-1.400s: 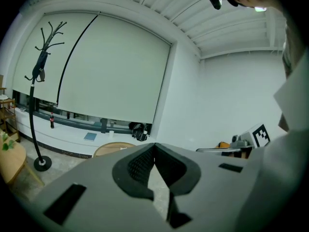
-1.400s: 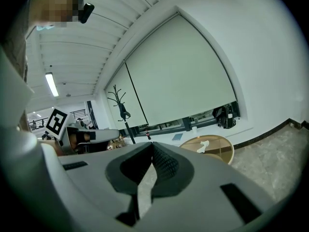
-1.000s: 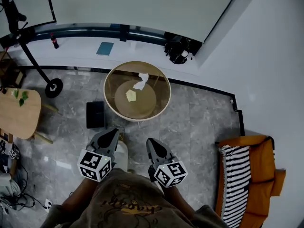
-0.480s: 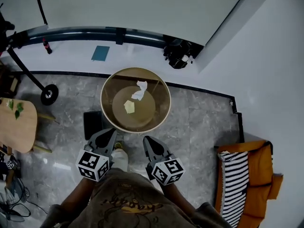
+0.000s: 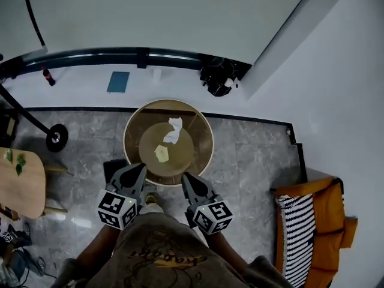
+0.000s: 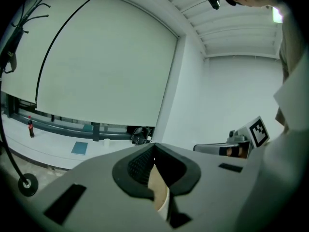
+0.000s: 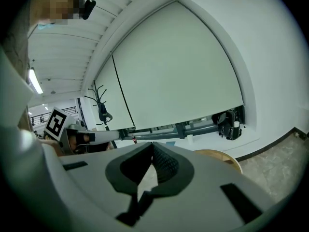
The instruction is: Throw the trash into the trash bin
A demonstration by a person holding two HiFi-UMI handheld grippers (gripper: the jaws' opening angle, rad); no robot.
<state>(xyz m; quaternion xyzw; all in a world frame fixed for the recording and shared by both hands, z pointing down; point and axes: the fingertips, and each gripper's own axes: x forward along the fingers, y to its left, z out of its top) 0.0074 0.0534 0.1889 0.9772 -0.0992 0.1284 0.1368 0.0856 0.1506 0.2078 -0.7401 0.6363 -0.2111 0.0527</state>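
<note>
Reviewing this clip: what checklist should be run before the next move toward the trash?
1. Check left claw is empty: ok, jaws together on nothing.
2. Check right claw is empty: ok, also shut.
3. Claws open for a grasp: not ok.
4. Trash in sight: ok, white crumpled tissue and yellow paper scrap lie on the round table.
5. Bin identified: cannot tell; the black box on the floor beside the table may be it.
</note>
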